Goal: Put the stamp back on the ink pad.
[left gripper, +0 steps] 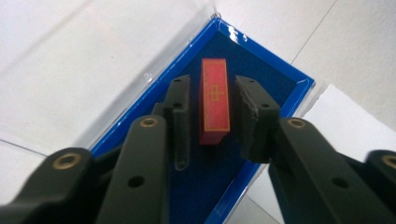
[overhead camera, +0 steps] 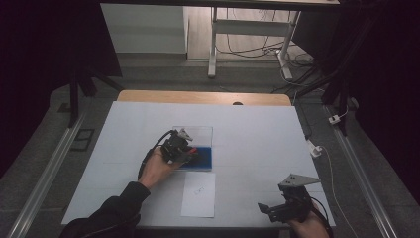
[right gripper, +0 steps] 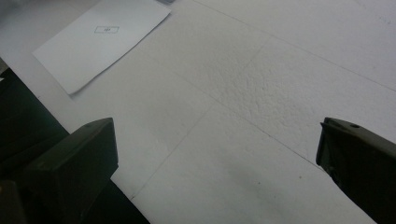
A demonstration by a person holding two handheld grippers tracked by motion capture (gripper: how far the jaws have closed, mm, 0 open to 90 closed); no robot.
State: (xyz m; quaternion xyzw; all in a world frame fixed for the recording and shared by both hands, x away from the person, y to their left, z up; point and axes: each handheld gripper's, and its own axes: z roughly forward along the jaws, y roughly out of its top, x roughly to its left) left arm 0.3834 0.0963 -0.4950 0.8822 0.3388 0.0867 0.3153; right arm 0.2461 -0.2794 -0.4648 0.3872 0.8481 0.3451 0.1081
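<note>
Left gripper view: the red block (left gripper: 215,101), a long slab edged with a thin gold line and a gold mark on its upper face, lies on the dark blue lining of the blue tray (left gripper: 285,77), between the jaws of the left gripper (left gripper: 212,119), which stand slightly apart and clear of its sides. It looks like the release step of setting it down; next comes a straight lift away without nudging it. The right gripper (right gripper: 215,154) waits wide open over the white table (right gripper: 261,84), near a paper sheet (right gripper: 100,42).

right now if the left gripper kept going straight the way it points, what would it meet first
The left gripper would likely meet the red rectangular block lying between its open jaws, then the blue-lined tray beneath it; depth is hard to judge.
</note>
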